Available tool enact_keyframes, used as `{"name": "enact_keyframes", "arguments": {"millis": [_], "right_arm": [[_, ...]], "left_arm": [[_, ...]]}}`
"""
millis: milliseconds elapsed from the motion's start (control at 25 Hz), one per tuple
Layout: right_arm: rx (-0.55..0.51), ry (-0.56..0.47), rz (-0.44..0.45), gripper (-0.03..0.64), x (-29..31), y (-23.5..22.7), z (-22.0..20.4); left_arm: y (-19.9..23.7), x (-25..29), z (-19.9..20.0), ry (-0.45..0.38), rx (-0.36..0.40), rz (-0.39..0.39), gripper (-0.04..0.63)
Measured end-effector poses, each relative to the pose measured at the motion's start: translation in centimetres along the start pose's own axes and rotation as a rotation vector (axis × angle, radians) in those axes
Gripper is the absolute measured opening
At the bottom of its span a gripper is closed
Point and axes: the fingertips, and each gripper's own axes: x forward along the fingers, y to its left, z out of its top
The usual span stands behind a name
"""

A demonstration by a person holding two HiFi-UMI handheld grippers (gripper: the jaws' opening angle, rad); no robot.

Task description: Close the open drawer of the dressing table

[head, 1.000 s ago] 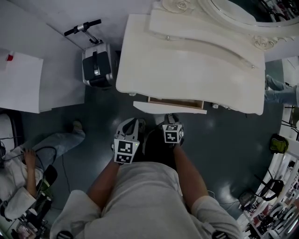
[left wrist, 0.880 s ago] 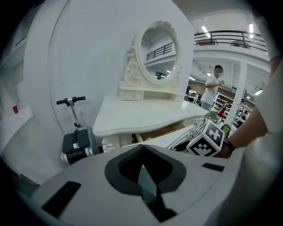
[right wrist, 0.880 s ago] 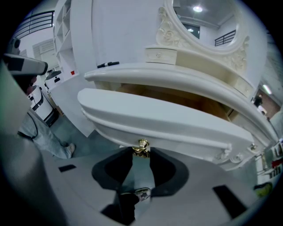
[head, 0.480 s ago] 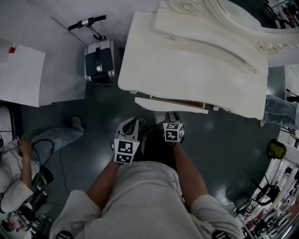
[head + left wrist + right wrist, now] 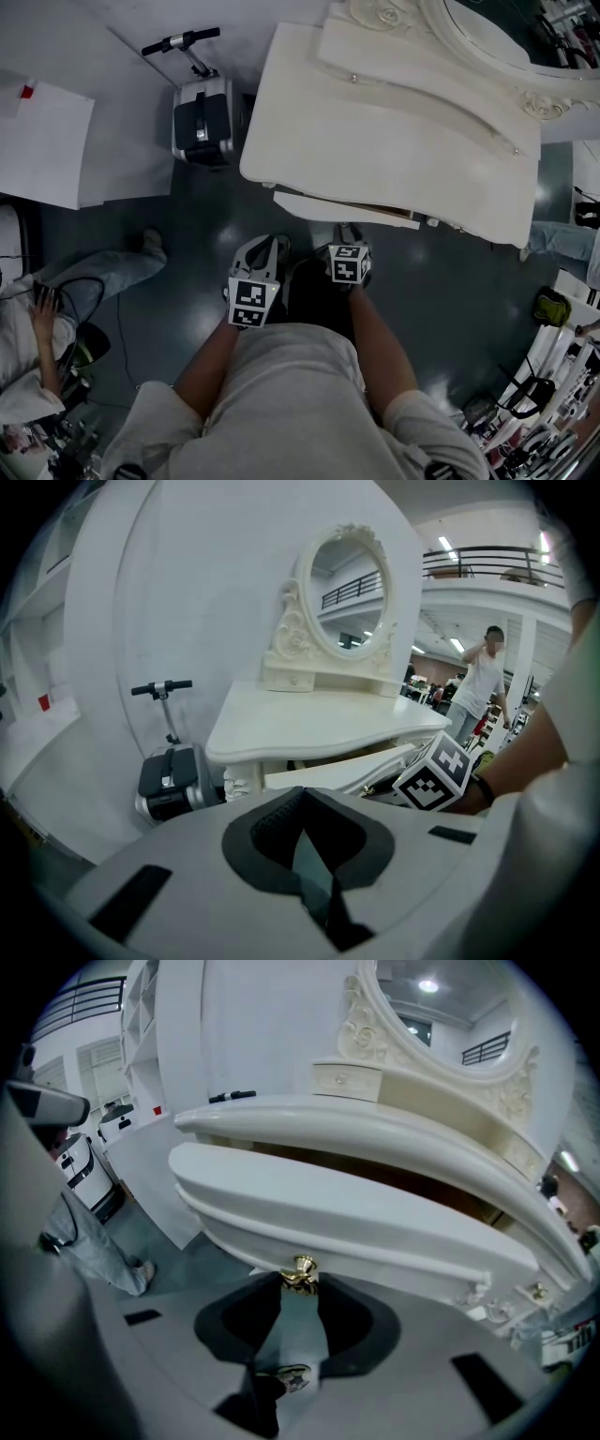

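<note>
The white dressing table (image 5: 375,141) with an oval mirror (image 5: 347,597) stands ahead of me. Its drawer front (image 5: 342,210) juts a little way out from under the top. In the right gripper view the drawer front (image 5: 356,1213) fills the middle. Its gold knob (image 5: 300,1274) sits between the fingertips of my right gripper (image 5: 300,1288), which is shut on it. In the head view the right gripper (image 5: 345,234) reaches the drawer. My left gripper (image 5: 267,246) hangs beside it, short of the drawer. The left gripper (image 5: 302,803) is shut and holds nothing.
A black and silver wheeled case with a handlebar (image 5: 200,117) stands left of the table. A person (image 5: 56,309) sits on the dark floor at the left, near a white panel (image 5: 42,155). Another person (image 5: 478,682) stands beyond the table. Clutter lines the lower right.
Less of the drawer's wooden inside shows than a second ago; its front lies closer under the tabletop. Both grippers have hardly moved. The seated person has shifted.
</note>
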Motion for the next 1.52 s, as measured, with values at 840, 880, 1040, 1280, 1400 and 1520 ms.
{"name": "enact_keyframes", "arguments": {"millis": [840,880,1040,1280,1400,1520], "right_arm": [[-0.027,-0.013,-0.001,0.133,1.7,-1.5,2.6],[-0.029,-0.014,-0.001,0.133,1.8,-1.6,2.8],[-0.034,-0.016,0.000,0.133,2.3,-1.8,3.2],[-0.039,-0.014,0.004,0.133,2.7,-2.2,3.8],[-0.043,-0.017,0.004,0.133,2.8,-2.4,4.1],[-0.045,-0.015,0.005,0.133,2.9,-2.7,4.3]], "left_arm": [[0.7,1.3,0.8,0.011,-0.011,0.013,0.008],[0.8,1.4,0.8,0.011,-0.011,0.013,0.008],[1.0,1.9,1.2,0.014,-0.012,0.012,0.008],[0.9,2.6,1.7,0.018,-0.009,0.007,0.008],[0.8,2.9,2.1,0.020,-0.006,0.006,0.008],[0.7,3.2,2.5,0.021,-0.004,0.003,0.008]]}}
